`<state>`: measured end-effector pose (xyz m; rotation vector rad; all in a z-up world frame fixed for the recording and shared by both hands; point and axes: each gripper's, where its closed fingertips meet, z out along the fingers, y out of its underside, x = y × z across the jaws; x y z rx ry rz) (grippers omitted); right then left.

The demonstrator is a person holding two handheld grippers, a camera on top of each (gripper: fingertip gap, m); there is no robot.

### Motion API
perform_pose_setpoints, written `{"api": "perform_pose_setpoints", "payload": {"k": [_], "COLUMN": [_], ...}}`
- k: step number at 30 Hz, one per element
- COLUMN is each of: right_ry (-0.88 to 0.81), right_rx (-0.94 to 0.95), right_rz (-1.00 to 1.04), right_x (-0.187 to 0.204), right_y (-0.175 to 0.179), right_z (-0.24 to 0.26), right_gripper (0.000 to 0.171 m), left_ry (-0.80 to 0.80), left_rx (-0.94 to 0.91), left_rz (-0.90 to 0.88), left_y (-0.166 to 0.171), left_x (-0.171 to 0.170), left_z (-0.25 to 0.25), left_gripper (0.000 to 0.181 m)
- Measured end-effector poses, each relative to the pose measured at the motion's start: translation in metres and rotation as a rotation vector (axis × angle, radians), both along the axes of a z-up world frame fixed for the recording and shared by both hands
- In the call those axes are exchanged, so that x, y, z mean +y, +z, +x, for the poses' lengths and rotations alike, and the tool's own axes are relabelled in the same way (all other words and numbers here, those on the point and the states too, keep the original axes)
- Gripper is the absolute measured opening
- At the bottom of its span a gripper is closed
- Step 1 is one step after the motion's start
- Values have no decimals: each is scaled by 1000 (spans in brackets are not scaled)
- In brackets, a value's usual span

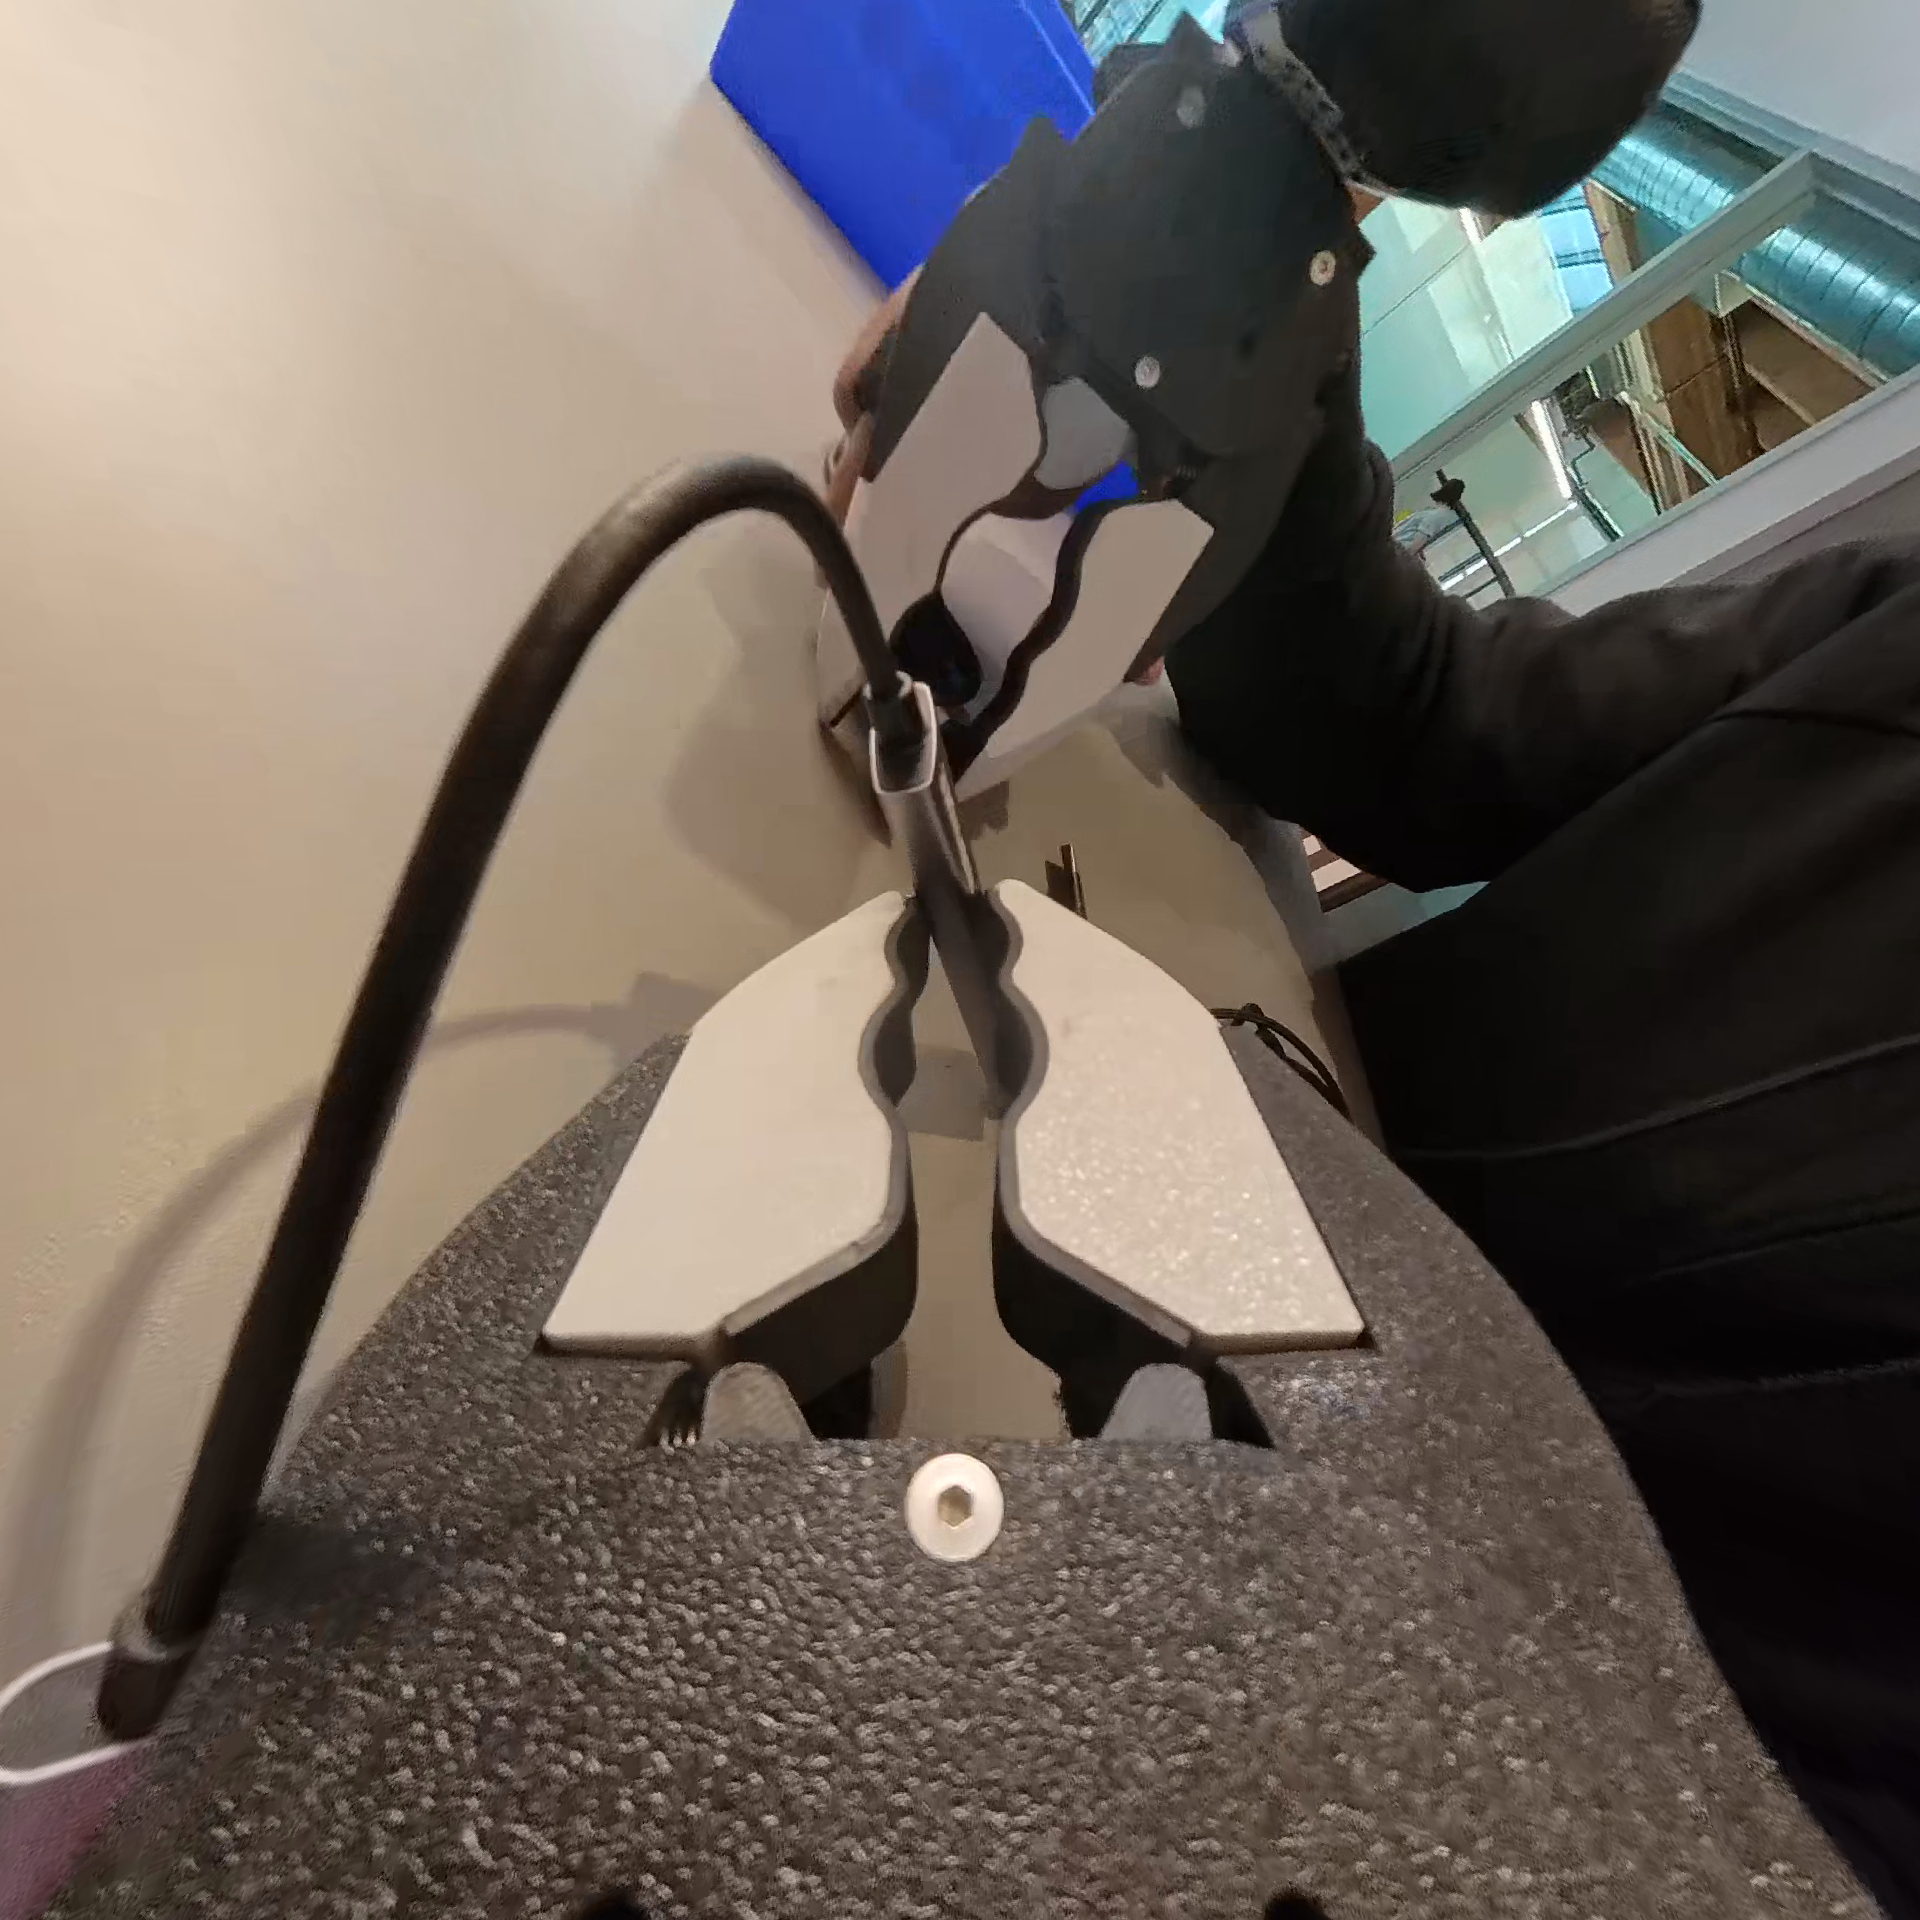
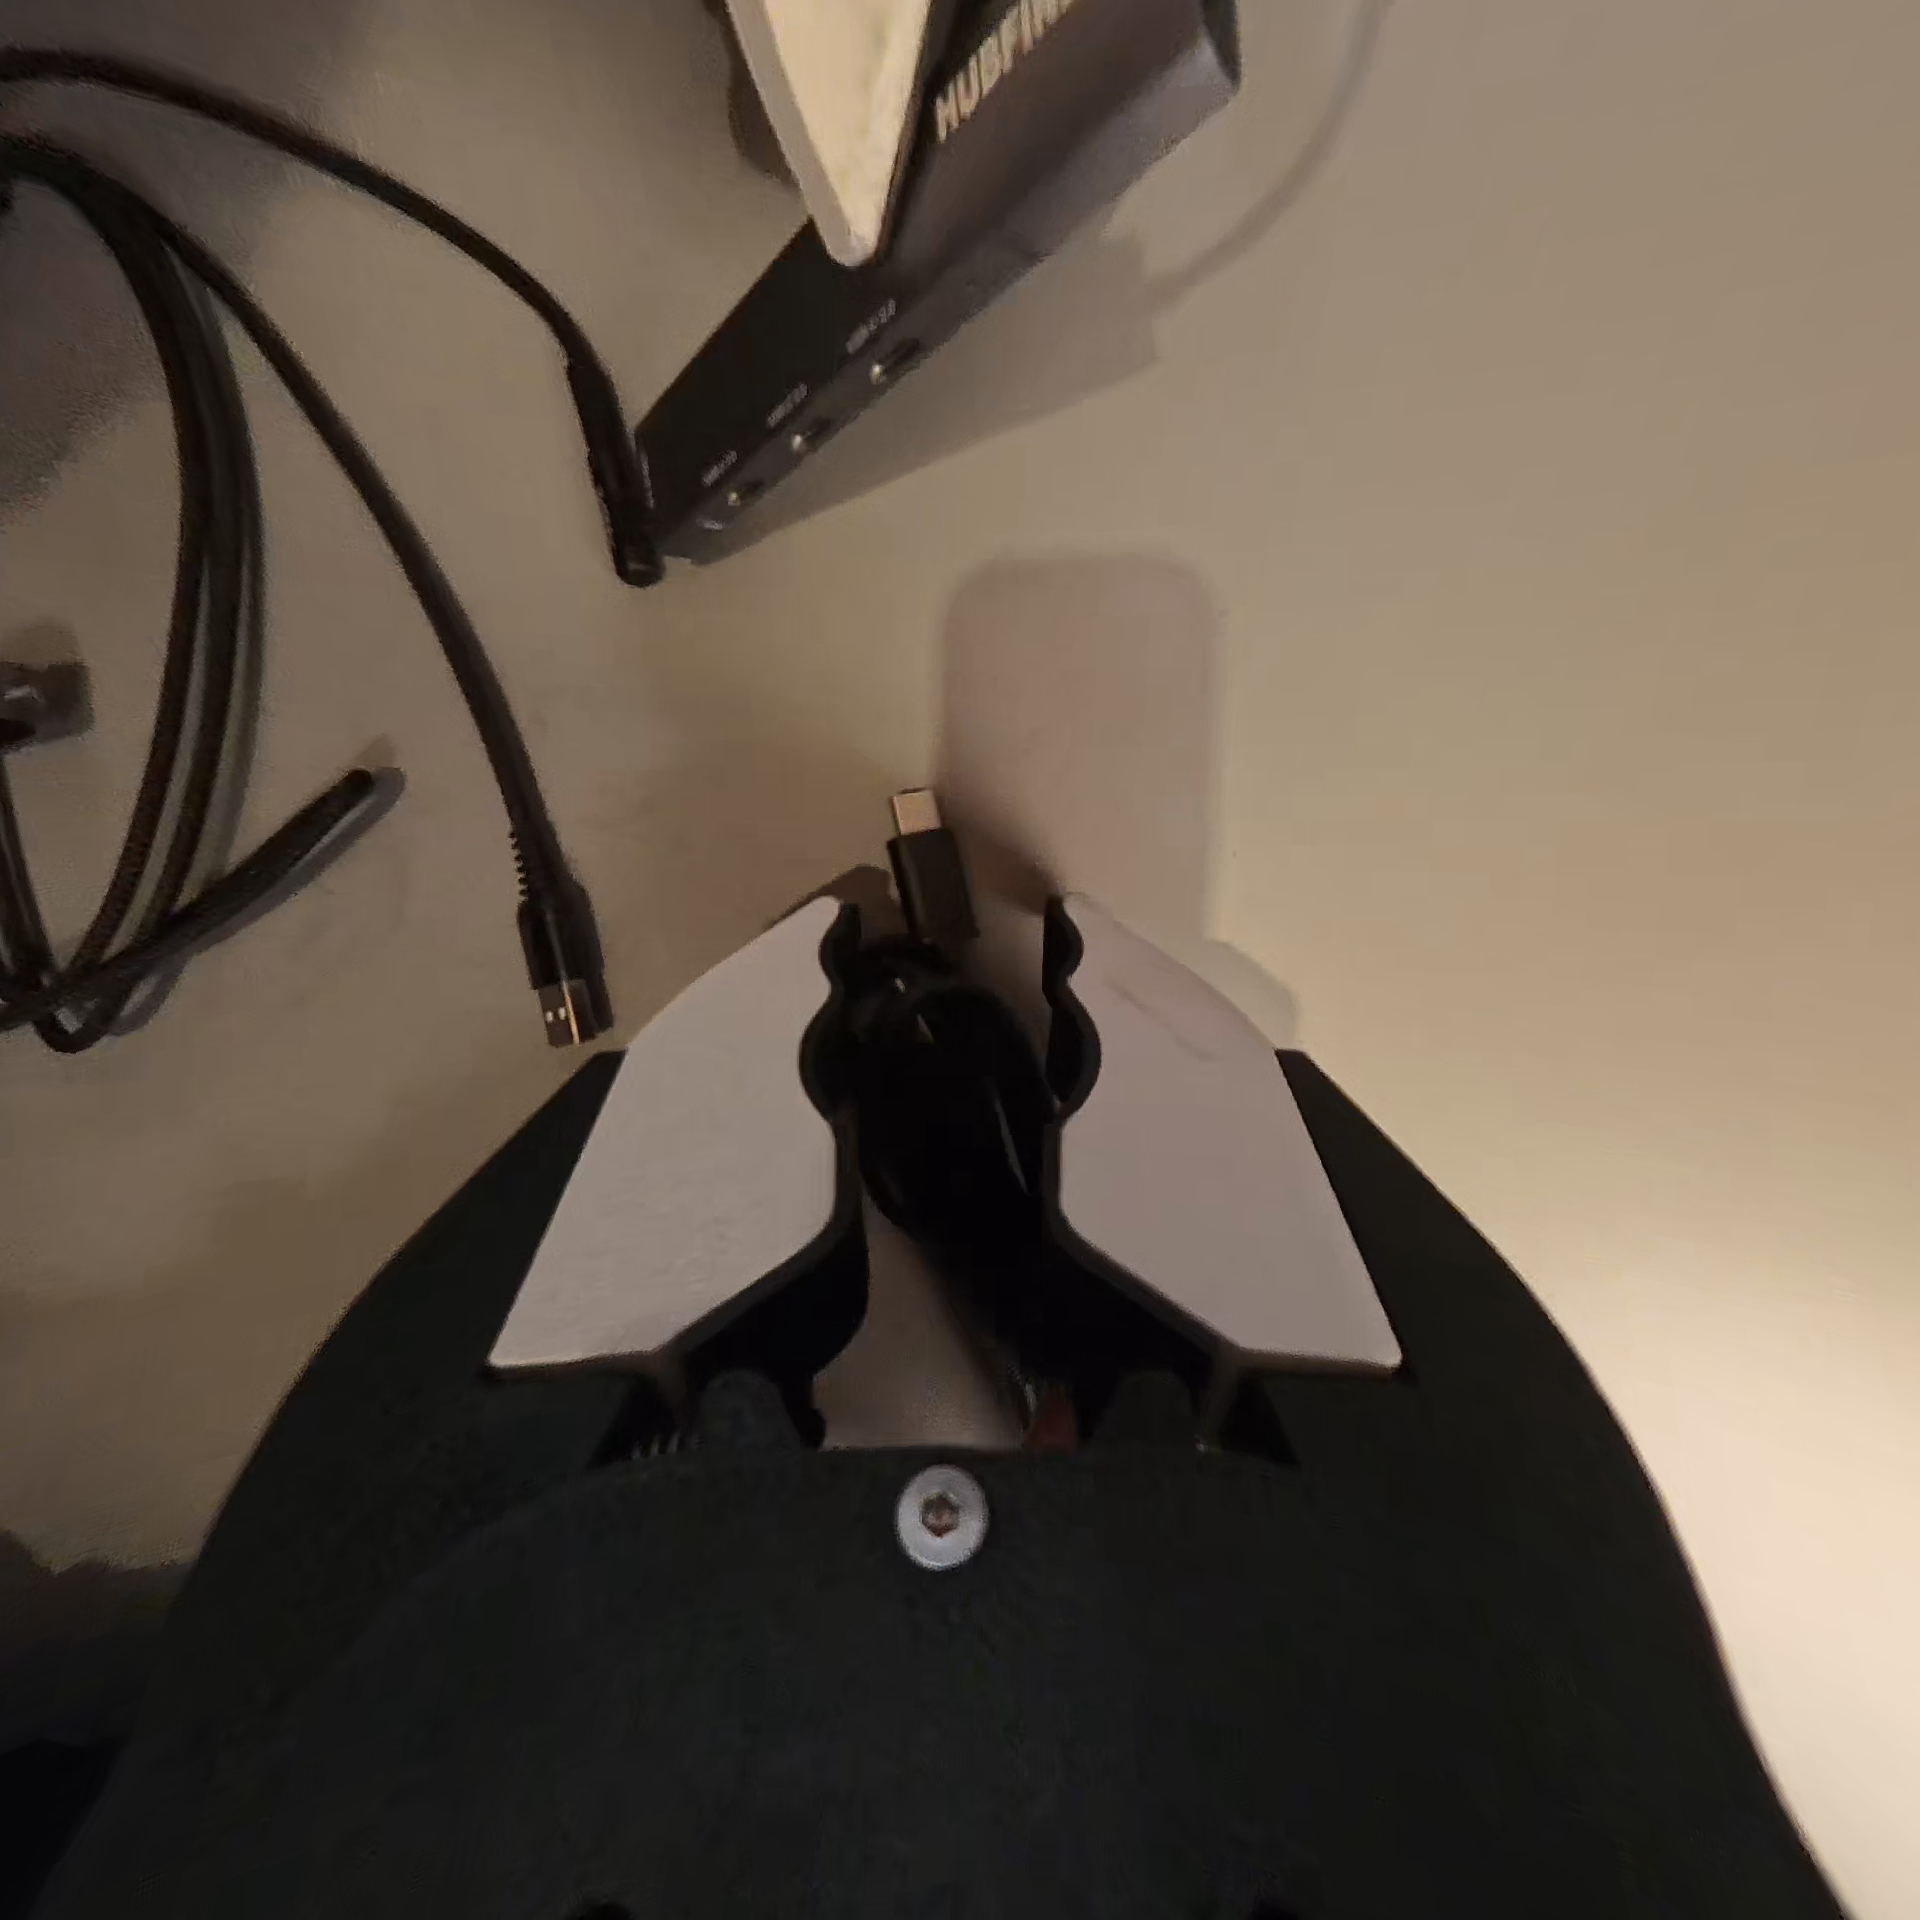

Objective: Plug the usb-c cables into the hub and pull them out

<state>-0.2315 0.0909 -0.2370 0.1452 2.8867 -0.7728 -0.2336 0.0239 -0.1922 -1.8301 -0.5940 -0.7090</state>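
Bench (image 2: 1455,520): pale beige surface that carries everything in both views.
Person (image 1: 1662,1039): dark sleeve and clothing along the right side of the left wrist view.
Blue box (image 1: 894,114): at the far end of the bench, beyond the grippers; blurred.
Left gripper (image 1: 951,914): jaws pressed together on the hub, pinching its narrow edge between the grey wavy fingers (image 1: 790,1122). In the right wrist view one pale finger of it shows lying across the hub's top.
Right gripper (image 2: 951,914): jaws spread only a little, pinching a black usb-c cable; the cable's body fills the gap between them.
Hub (image 2: 935,312): dark slab-shaped box, lifted at an angle over the bench. It bears pale lettering on its top face and a small printed label above each port.
Hub ports (image 2: 800,442): a row of three along the side that faces the right gripper, none with a plug in it.
Hub lead (image 1: 447,935): thick black cord arching from the hub's end down to the lower left.
Loose cables (image 2: 208,520): black braided cords coiled on the bench left of the hub.
Loose plug (image 2: 566,987): a wide flat plug at the end of one braided cord, lying left of the right gripper.
Usb-c plug (image 2: 920,831): black shell with a silver tip, sticking out past the right jaws, well apart from the ports.
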Motion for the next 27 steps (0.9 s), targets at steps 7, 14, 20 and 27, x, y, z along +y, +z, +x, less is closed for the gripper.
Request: {"api": "perform_pose_setpoints", "payload": {"k": [7, 14, 20, 27], "right_ry": [-54, -65, -69, -51], "right_rx": [117, 250, 651, 950], "right_rz": [-46, -79, -117, -111], "right_x": [-3, -6, -12, -29], "right_y": [-2, -1, 8, 17], "right_z": [-3, -4, -11, -9], "right_gripper": [19, 11, 11, 11], "left_ry": [19, 31, 31, 25], "left_rx": [-35, -129, -168, -170], "left_rz": [-29, -16, -16, -32], "left_y": [-6, -6, -7, -9], "left_x": [3, 13, 17, 19], "left_z": [-3, 1, 4, 6], "left_gripper": [12, 10, 10, 10]}}
